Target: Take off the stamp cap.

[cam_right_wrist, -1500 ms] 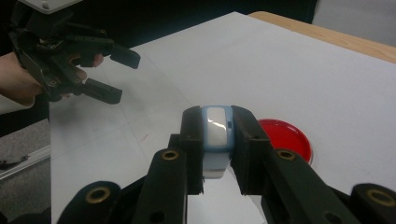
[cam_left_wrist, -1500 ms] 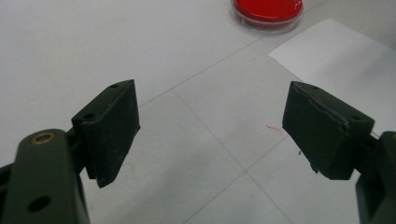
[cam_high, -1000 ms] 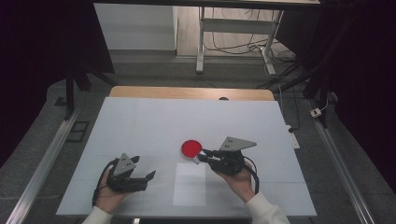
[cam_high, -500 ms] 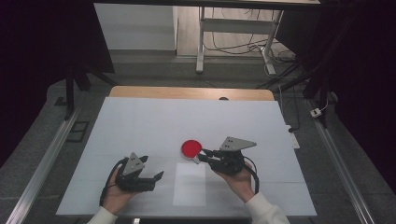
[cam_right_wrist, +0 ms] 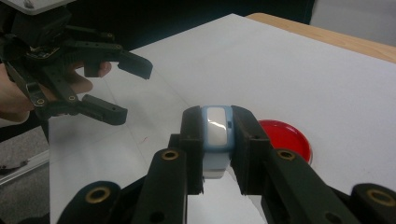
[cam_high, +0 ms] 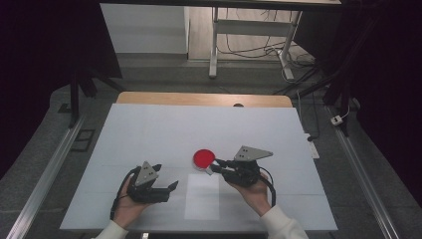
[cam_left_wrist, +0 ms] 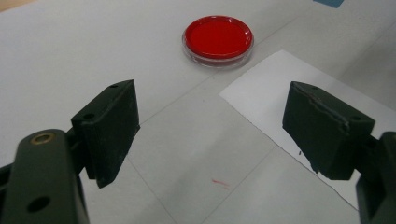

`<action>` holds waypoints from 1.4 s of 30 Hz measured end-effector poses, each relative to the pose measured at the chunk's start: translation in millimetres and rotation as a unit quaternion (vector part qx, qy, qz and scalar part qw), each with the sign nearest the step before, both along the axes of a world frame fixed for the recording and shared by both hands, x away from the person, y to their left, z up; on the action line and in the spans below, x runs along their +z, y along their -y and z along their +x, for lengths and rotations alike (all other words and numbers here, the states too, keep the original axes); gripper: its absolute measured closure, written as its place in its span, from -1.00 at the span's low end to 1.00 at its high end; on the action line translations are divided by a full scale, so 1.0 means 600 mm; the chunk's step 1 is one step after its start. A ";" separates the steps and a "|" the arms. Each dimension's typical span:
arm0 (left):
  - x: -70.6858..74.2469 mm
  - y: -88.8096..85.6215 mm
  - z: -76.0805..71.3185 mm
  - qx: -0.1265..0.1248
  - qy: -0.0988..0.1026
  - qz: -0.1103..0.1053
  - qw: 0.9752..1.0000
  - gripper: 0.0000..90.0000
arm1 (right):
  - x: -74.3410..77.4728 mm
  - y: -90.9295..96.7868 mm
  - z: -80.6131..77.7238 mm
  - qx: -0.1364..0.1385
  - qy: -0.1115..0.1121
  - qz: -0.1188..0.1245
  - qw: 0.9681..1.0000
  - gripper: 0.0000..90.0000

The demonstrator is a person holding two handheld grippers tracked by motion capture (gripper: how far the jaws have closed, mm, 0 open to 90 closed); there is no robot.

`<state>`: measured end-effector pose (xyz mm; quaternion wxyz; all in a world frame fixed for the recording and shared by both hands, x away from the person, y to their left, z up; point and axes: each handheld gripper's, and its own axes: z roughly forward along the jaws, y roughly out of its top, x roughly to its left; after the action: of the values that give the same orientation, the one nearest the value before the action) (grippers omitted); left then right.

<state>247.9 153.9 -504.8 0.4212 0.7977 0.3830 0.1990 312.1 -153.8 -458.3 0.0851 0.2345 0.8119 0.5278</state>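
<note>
Right gripper (cam_right_wrist: 217,154): its fingers are clamped on a small light-blue block (cam_right_wrist: 216,135) with a white glossy face. The right gripper view shows this grip clearly; in the high view the block is too small to recognise.
Left gripper (cam_high: 166,188): its fingers stand wide apart and hold nothing. The left gripper view shows only bare counter and paper between them.
Red dish (cam_high: 204,158): a round, shallow dish with a clear rim, lying flat on the counter (cam_high: 149,134). In the high view it is just beside the tips of the right gripper. In the left gripper view it lies ahead of the open fingers, well apart from them.
White paper sheet (cam_high: 203,196): it lies flat on the counter between the two hands, near the dish.
Small red mark (cam_left_wrist: 220,183): the left gripper view shows it on the counter, between the fingers.
</note>
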 end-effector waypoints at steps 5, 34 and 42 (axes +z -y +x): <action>0.000 0.009 0.004 -0.004 0.001 0.002 1.000 -0.57 | -0.001 -0.002 -0.001 0.000 0.000 0.000 1.000 0.67; 0.005 0.069 0.027 -0.037 0.006 0.009 0.999 -0.57 | -0.002 -0.004 -0.002 -0.002 0.005 0.001 1.000 0.67; 0.004 0.080 0.032 -0.041 0.008 0.012 0.999 -0.57 | -0.002 -0.004 -0.002 -0.001 0.005 0.000 1.000 0.67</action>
<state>267.3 106.0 -502.2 0.4222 0.8161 0.3444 0.1926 310.6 -151.3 -459.7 0.0893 0.2330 0.8110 0.5291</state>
